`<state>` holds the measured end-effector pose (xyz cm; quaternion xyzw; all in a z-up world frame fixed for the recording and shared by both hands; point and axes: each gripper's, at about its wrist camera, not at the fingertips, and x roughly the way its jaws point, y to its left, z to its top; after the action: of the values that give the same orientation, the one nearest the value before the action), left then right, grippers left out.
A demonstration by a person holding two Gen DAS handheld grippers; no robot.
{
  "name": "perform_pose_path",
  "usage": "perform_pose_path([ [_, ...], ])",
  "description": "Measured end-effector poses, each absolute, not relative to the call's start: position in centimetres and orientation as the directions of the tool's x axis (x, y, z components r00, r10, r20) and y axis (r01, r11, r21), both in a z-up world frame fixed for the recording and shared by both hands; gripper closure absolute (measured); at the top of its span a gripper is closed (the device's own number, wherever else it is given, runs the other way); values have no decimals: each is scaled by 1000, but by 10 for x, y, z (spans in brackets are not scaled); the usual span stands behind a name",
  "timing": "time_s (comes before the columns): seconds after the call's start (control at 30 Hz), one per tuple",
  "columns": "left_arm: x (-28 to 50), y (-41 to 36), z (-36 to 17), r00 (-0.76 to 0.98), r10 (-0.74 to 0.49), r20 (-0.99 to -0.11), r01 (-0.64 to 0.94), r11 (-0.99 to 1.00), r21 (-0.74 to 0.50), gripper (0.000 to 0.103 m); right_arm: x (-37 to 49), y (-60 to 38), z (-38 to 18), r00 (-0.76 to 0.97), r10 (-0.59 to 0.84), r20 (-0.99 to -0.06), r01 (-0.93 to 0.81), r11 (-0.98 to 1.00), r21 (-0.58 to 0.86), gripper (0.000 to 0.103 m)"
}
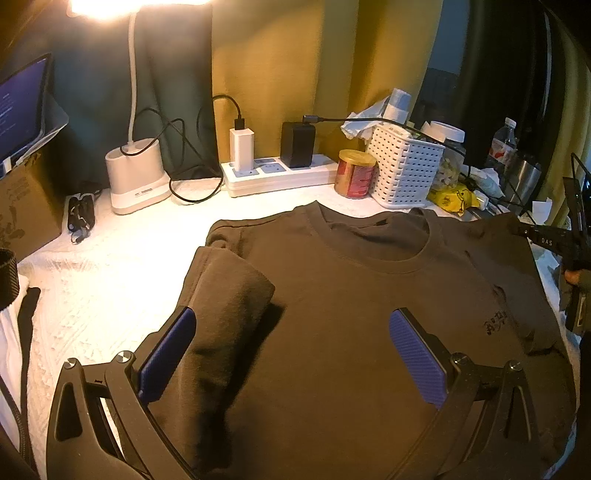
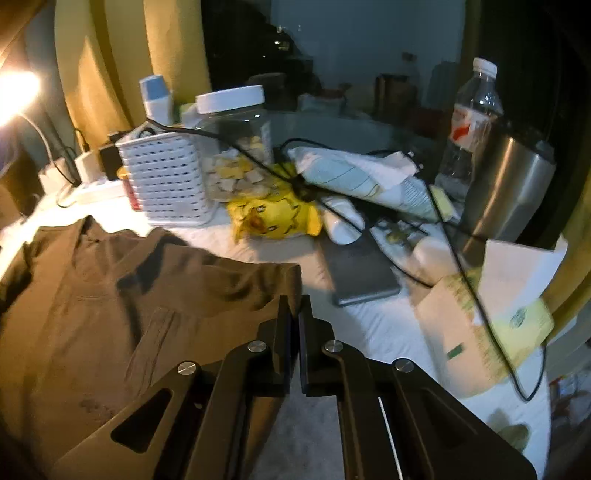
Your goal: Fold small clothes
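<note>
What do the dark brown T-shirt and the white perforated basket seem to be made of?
The dark brown T-shirt: soft matte knit fabric, probably cotton; it creases and has a ribbed, stitched collar.
The white perforated basket: moulded plastic, slightly glossy; its walls are stiff with regular rows of holes.

Warm glare is cast by a lamp (image 1: 136, 5) far beyond the left fingers (image 1: 166, 354). Edges are bent and darkened. Clutter right of the right fingers (image 2: 282, 332) is smeared.
</note>
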<state>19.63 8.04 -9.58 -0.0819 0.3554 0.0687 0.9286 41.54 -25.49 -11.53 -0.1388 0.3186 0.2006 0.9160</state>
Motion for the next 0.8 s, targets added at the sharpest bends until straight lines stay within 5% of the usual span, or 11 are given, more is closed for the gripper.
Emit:
perform_pose_path([
  [0.2,196,79,-97,732,70,-678,-186,977,-100,1,418,-254,-134,706,250,-662,-437,890,-131,99],
  [0.37,194,75,-94,738,62,-672,-173,980,-101,1,401,-252,-133,708,248,-661,-442,885,-142,56],
  [0.63,181,73,-87,750,60,-659,-174,979,-108,1,347,-243,-134,698,219,-682,-475,854,-212,56],
  [0.8,170,75,-82,757,66,-650,-180,977,-111,1,309,-234,-145,687,191,-701,-516,807,-286,47],
])
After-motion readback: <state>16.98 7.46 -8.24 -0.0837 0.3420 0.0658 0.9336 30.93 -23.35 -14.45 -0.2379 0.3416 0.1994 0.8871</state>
